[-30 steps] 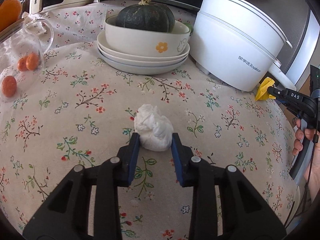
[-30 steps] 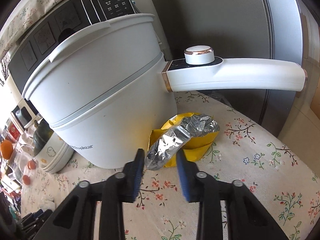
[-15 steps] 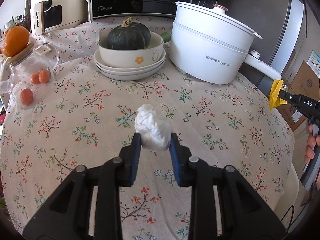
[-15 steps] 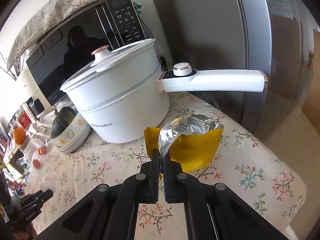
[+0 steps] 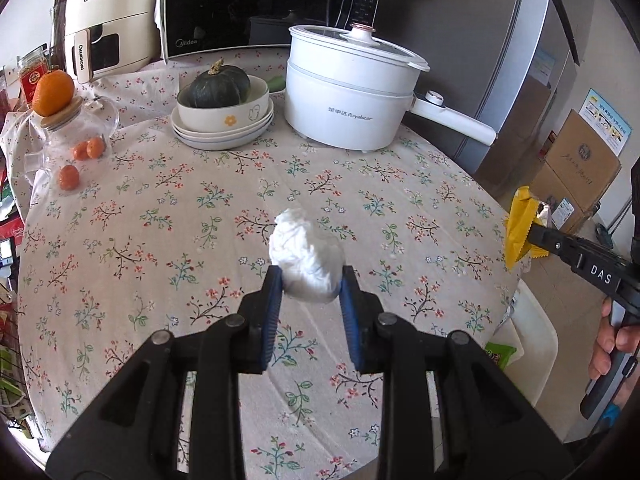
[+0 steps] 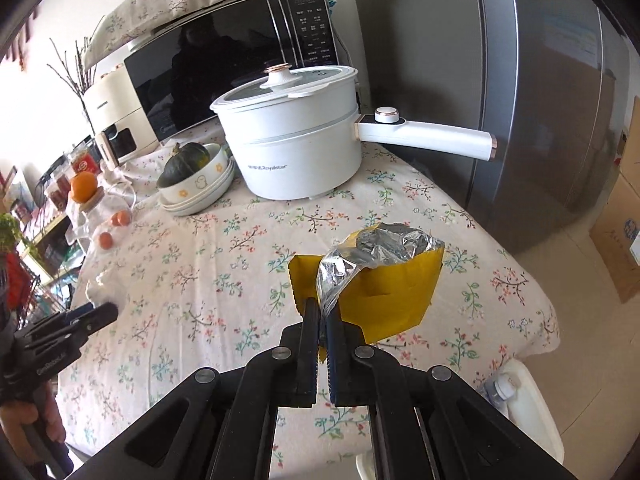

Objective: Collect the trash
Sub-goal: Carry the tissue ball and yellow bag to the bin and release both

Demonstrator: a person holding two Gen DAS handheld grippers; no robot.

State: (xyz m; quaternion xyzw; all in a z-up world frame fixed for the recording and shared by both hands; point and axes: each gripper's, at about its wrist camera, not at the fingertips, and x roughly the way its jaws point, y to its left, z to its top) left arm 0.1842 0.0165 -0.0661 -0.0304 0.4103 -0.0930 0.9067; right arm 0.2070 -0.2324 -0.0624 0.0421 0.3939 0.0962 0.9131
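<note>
Carry step: my left gripper (image 5: 307, 282) clamps a crumpled tissue (image 5: 306, 263), my right gripper (image 6: 323, 314) pinches a foil-lined yellow wrapper (image 6: 384, 284); next, I judge, the white bin (image 5: 534, 330) beside the counter (image 5: 160, 220).

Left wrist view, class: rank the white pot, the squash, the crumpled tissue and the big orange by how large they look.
1. White pot.
2. Crumpled tissue, though it is nearest the camera, so enlarged.
3. Squash.
4. Big orange.

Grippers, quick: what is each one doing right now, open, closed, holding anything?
Left gripper: closed on the crumpled white tissue.
Right gripper: closed on the yellow foil-lined wrapper.
</note>
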